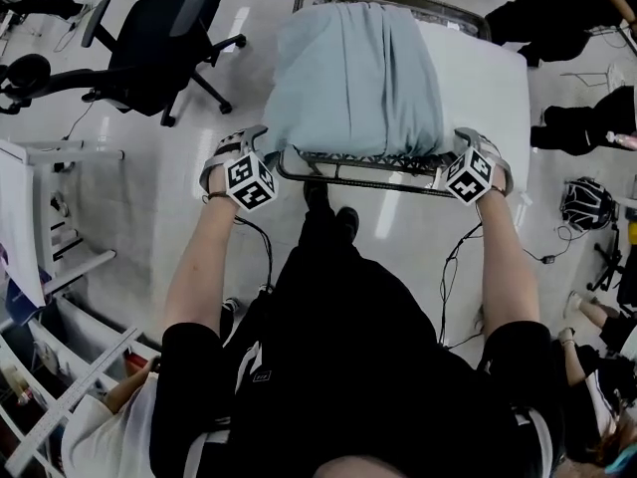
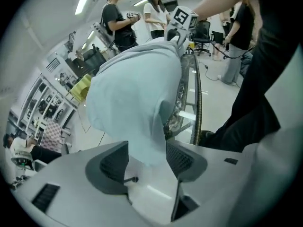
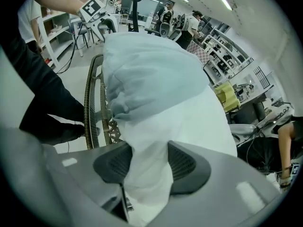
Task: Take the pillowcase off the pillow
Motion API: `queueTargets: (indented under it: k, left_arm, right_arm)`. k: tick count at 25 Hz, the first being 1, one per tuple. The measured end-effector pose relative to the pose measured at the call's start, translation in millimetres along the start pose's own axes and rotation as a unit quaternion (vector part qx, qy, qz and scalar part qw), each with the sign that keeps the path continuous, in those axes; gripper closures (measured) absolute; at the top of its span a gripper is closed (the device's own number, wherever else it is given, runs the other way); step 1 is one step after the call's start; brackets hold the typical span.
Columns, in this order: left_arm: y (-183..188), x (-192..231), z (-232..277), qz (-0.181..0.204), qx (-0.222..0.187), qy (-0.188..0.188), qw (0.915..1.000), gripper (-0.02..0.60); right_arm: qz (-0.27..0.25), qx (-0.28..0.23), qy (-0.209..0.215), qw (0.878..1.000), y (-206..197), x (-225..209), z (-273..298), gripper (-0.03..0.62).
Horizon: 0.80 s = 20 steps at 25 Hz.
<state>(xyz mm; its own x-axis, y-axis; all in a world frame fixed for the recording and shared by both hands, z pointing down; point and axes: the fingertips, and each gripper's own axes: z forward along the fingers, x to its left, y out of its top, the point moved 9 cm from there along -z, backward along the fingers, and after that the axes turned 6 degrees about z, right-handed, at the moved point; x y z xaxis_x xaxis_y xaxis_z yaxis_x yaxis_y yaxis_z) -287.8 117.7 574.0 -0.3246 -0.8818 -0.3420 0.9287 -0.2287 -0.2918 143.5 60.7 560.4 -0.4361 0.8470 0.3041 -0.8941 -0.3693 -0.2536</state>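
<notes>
- Left gripper (image 2: 147, 159): jaws stand apart, with a corner of the light-blue fabric pillowcase (image 2: 137, 89) hanging loose between them.
- Right gripper (image 3: 147, 163): clamped on a corner of the soft white pillow (image 3: 189, 122).
- The pillow lies on the grey metal-framed table (image 1: 363, 174), at whose near edge both grippers sit; the pillowcase covers the pillow's left part.

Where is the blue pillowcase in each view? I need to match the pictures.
Head view: the blue pillowcase fills the top centre.
Left gripper view: centre, its corner between the left tool's open jaws.
Right gripper view: upper centre, above the white pillow gripped by the right tool.
Shared landmark: the metal frame, below the cloth in head view, right of it in left gripper view, left in right gripper view.
</notes>
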Motion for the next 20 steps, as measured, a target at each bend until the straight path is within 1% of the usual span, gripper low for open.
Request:
queueTargets:
  k: [3, 5, 7, 8, 9, 11, 13, 16, 20]
  left_arm:
    - [25.0, -6.8, 13.5, 0.020, -0.023, -0.005, 0.9995, 0.348]
    - [35.1, -5.2, 20.0, 0.031, -0.024, -0.003, 0.9992, 0.354]
    - [38.8, -1.7, 24.6, 0.045, -0.010, 0.003, 0.9989, 0.452]
    - [37.5, 0.8, 26.4, 0.053, 0.003, 0.010, 0.9985, 0.545]
    - [34.2, 4.3, 27.8, 0.059, 0.016, 0.016, 0.9980, 0.574]
    - [23.5, 14.6, 27.4, 0.057, 0.035, 0.019, 0.9976, 0.574]
    - [8.7, 29.3, 21.2, 0.037, 0.045, 0.024, 0.9980, 0.574]
    - [-22.4, 54.8, 5.7, -0.017, 0.054, 0.042, 0.9975, 0.574]
    - [-70.4, 94.6, -16.2, -0.080, 0.069, 0.074, 0.9916, 0.574]
  right_arm:
    - [0.004, -0.001, -0.005, 1.000, 0.8, 2.3, -3.5, 0.365]
    - [0.007, -0.004, -0.007, 1.000, 0.9, 2.7, -5.9, 0.371]
    - [0.009, -0.003, -0.010, 1.000, 0.3, 2.3, -7.4, 0.383]
    - [0.007, 0.000, -0.013, 1.000, 0.1, 2.3, -7.7, 0.390]
    - [0.005, 0.004, -0.015, 1.000, 0.0, 2.4, -8.0, 0.397]
    - [0.002, 0.009, -0.019, 1.000, -1.3, 2.2, -8.8, 0.412]
    - [0.011, 0.008, -0.022, 1.000, -3.0, 0.3, -10.5, 0.419]
    - [0.026, 0.003, -0.022, 0.999, -6.2, -5.5, -13.1, 0.427]
    - [0.043, 0.009, -0.018, 0.999, -17.0, -15.9, -15.2, 0.431]
